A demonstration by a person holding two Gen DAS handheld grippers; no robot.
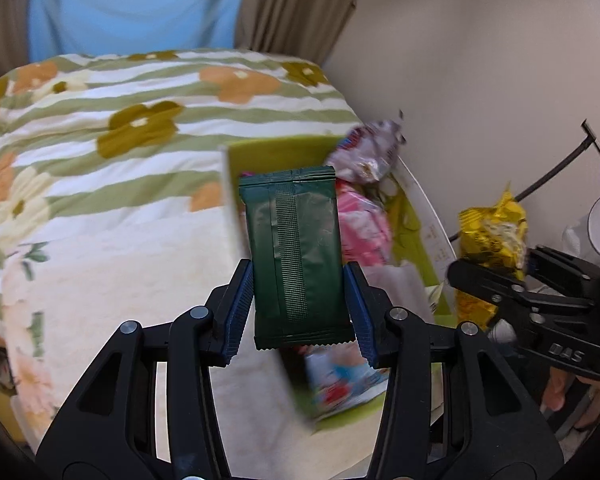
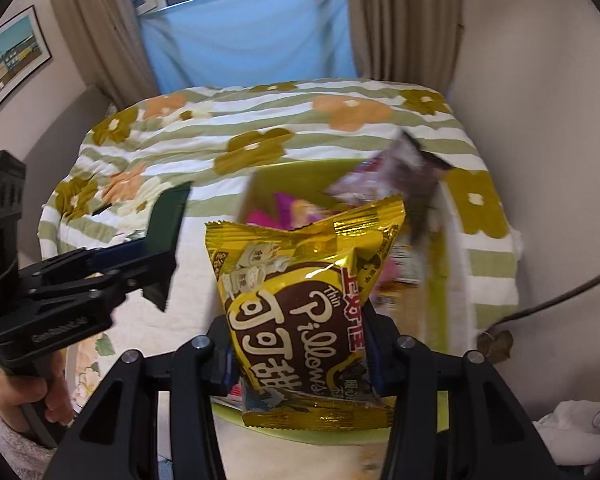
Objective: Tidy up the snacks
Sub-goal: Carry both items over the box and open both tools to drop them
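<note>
Your left gripper [image 1: 300,304] has its jaws clenched on a dark green packet [image 1: 294,256], which stands upright between the blue pads [image 1: 238,308] at the centre of the left wrist view. Your right gripper [image 2: 300,360] grasps a gold snack bag [image 2: 300,300] by its lower half, the crimped top pointing up at the middle of the right wrist view. Behind both, in the centre right of each frame, a lime green box [image 1: 268,152] lies on the bed [image 1: 100,128], with pink and silver wrappers [image 1: 364,216] blurred inside it. The bed has a flower-patterned striped quilt. At the lower left of the right wrist view, a hand [image 2: 28,396] in a fuzzy sleeve grips the left gripper's handle.
</note>
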